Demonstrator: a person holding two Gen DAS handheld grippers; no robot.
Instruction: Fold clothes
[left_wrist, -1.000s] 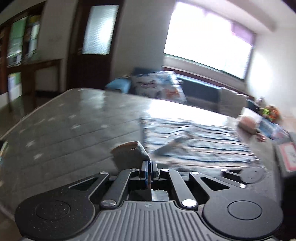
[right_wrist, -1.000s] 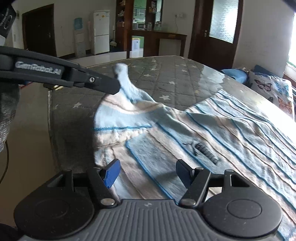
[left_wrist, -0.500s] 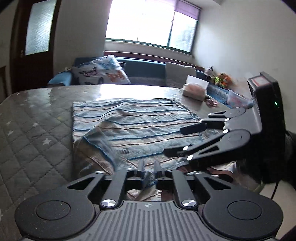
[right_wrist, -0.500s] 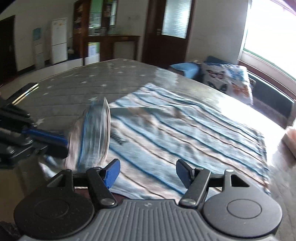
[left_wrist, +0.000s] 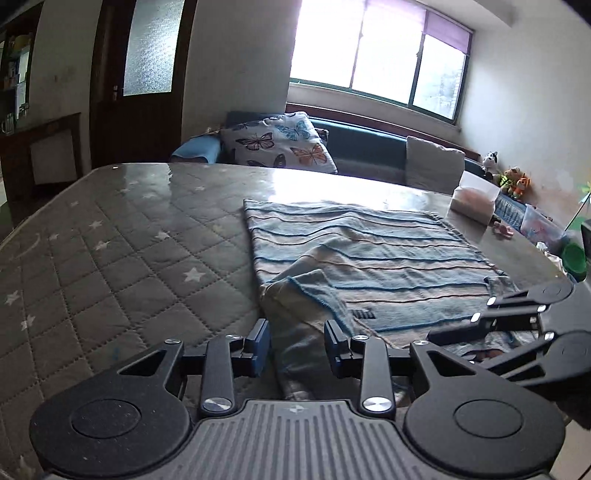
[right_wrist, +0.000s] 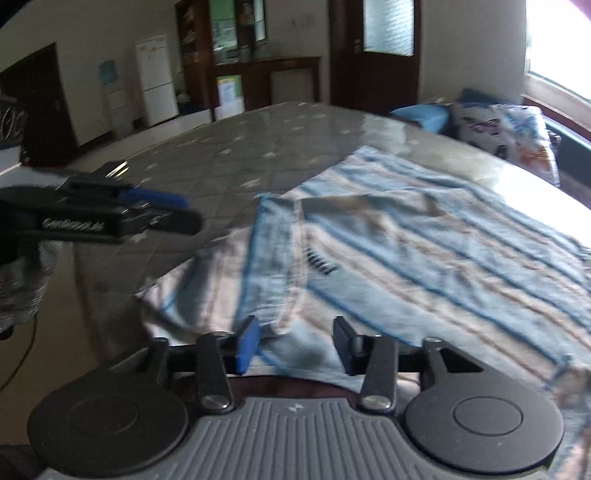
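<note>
light: daylight from window (left_wrist: 373, 62), blown out | glare: sheen on mattress (left_wrist: 122, 236) nearest window | blur: right wrist view smeared, left sharp | edges: fisheye bending, dark corners

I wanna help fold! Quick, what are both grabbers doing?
Left gripper: open, holding nothing.
Right gripper: fingers closing over the striped cloth, not gripping it.

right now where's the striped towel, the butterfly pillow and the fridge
striped towel (left_wrist: 369, 258), left wrist view, on the flat middle of the cloth
butterfly pillow (left_wrist: 277, 142), left wrist view, on its printed front
fridge (right_wrist: 157, 79), right wrist view, on its white door
</note>
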